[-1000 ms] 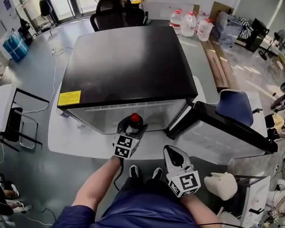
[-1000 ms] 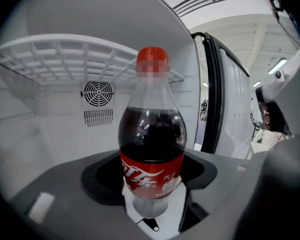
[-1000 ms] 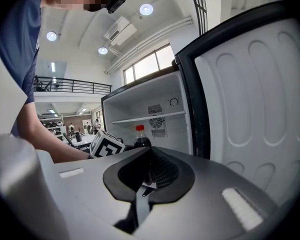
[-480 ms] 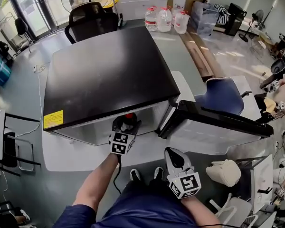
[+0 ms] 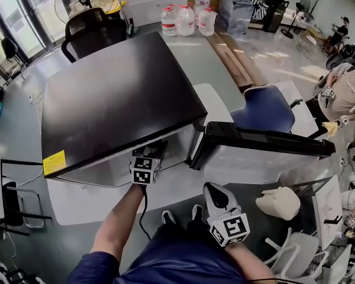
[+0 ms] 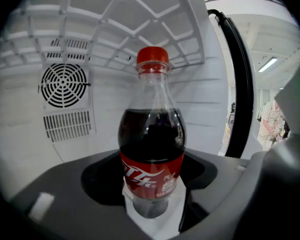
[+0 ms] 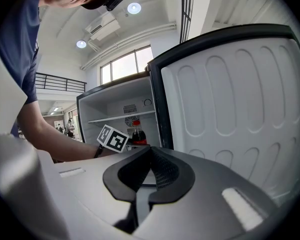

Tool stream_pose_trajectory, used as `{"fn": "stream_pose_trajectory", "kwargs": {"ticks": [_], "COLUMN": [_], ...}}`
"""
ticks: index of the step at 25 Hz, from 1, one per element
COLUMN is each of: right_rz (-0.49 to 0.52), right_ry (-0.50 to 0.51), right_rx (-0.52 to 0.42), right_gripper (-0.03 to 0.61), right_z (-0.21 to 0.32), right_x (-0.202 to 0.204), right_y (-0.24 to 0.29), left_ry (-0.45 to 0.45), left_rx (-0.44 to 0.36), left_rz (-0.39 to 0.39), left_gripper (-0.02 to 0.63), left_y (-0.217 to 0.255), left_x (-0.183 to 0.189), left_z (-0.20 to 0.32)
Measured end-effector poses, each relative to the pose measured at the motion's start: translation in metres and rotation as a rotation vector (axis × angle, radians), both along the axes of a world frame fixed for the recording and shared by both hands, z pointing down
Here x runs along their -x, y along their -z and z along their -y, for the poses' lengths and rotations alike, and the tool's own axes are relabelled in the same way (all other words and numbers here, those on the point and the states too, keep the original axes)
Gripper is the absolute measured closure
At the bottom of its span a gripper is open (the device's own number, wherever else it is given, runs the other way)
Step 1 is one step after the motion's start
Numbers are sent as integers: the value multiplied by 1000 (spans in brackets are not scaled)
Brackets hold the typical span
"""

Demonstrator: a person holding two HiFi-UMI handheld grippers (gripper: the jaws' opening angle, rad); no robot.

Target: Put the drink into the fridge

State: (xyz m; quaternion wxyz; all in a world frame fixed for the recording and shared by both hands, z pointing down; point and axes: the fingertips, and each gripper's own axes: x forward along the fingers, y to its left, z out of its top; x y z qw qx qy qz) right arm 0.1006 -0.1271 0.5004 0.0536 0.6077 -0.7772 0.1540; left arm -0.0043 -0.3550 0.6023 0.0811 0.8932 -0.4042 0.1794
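A cola bottle [image 6: 151, 149] with a red cap and red label stands upright between the jaws of my left gripper [image 6: 150, 206], which is shut on its lower body. It is inside the white fridge cavity, in front of a round fan grille [image 6: 65, 85] and under a wire shelf [image 6: 115, 29]. In the head view the left gripper [image 5: 155, 151] reaches into the black-topped fridge [image 5: 118, 99], whose top hides the bottle. The right gripper view shows the bottle [image 7: 136, 134] inside. My right gripper [image 5: 213, 189] [image 7: 143, 194] is shut and empty, held back near my legs.
The fridge door [image 5: 266, 152] stands swung open to the right; its white inner liner [image 7: 230, 109] fills the right gripper view. A blue chair [image 5: 263, 108] sits behind the door, a white bag [image 5: 278, 203] at lower right, a black office chair [image 5: 89, 31] and water jugs [image 5: 183, 19] beyond.
My left gripper has carried the bottle forward under the fridge top and into the cavity; the red cap no longer shows in the head view. The right gripper has stayed put.
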Motion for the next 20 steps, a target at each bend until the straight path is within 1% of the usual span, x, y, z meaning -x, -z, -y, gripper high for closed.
{"fn": "stream_pose_trajectory", "kwargs": {"ticks": [5, 12, 20], "right_rz": [-14, -6, -11], "right_ry": [-22, -55, -49], "right_rx": [12, 21, 28], "right_gripper": [572, 572, 572], "right_z": [-2, -2, 3], "right_x": [-2, -6, -6], "right_y": [1, -6, -9], "left_ry": [-13, -19, 2], "left_rx": [3, 10, 25], "left_rz": [5, 2, -6], "left_gripper": [299, 299, 299], "left_y": [-1, -7, -12], "left_x": [-8, -13, -13], "left_z": [10, 22, 29]}}
